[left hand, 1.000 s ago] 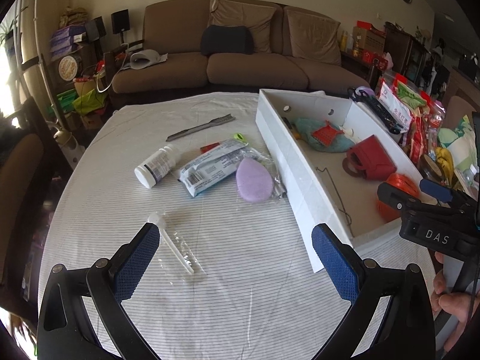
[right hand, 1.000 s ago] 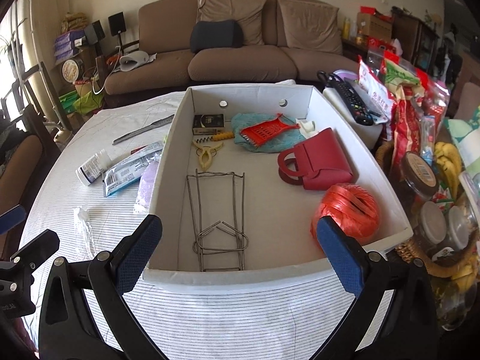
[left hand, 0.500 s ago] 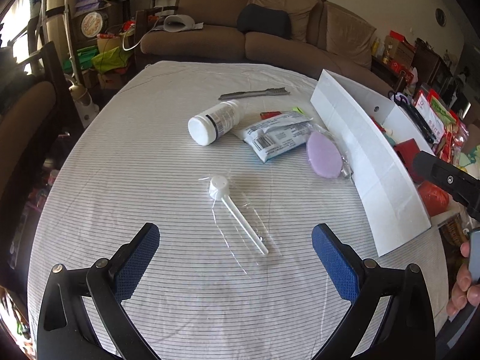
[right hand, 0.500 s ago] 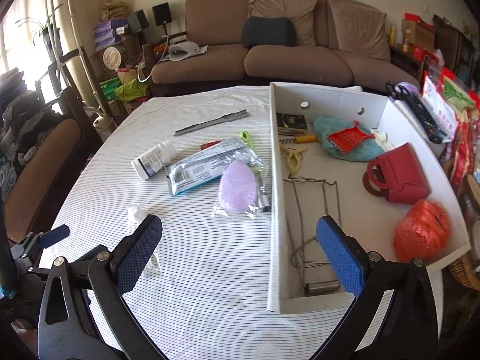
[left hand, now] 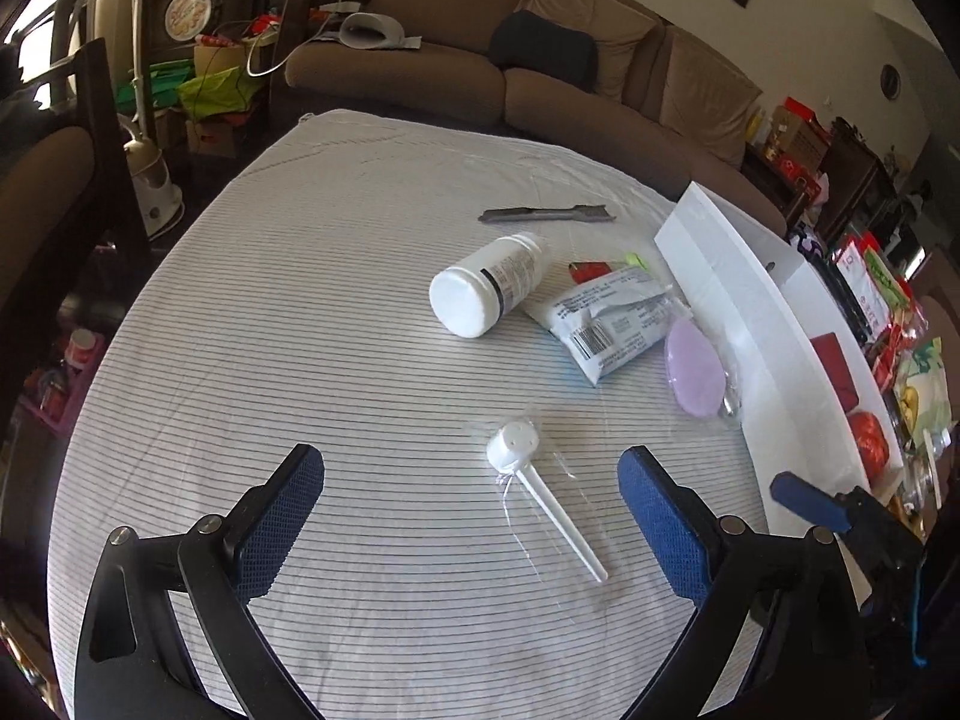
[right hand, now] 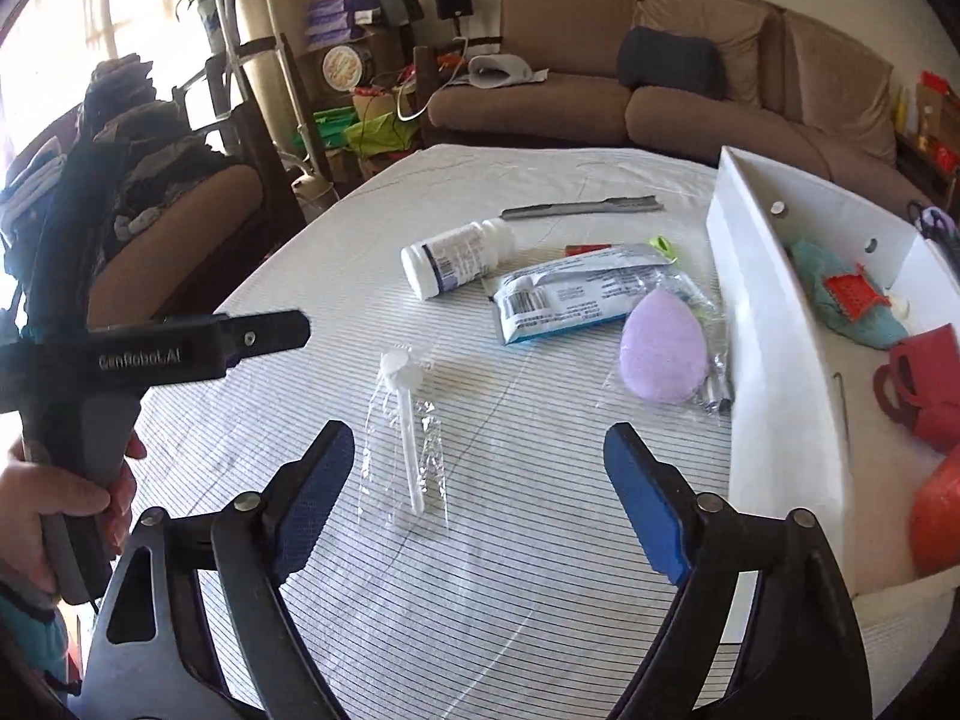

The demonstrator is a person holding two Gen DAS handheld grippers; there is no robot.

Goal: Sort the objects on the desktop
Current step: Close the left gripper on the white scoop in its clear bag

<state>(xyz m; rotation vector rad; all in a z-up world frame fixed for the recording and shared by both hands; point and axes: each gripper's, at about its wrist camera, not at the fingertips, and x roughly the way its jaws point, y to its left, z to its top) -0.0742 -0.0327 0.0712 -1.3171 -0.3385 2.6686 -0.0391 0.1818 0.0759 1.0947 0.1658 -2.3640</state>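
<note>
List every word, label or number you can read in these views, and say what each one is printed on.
"GenRobot.AI": on the side of the left gripper, seen from the right wrist.
White bottle: label print too small to read.
Packet: barcode and text lines blurred, unreadable.
Round sign by the wall: unreadable.

Black hand-held gripper (right hand: 479, 474) frames, blue textured pads (right hand: 312, 495), silver screws.

Bright window glare, sharp, fisheye-warped edges
</note>
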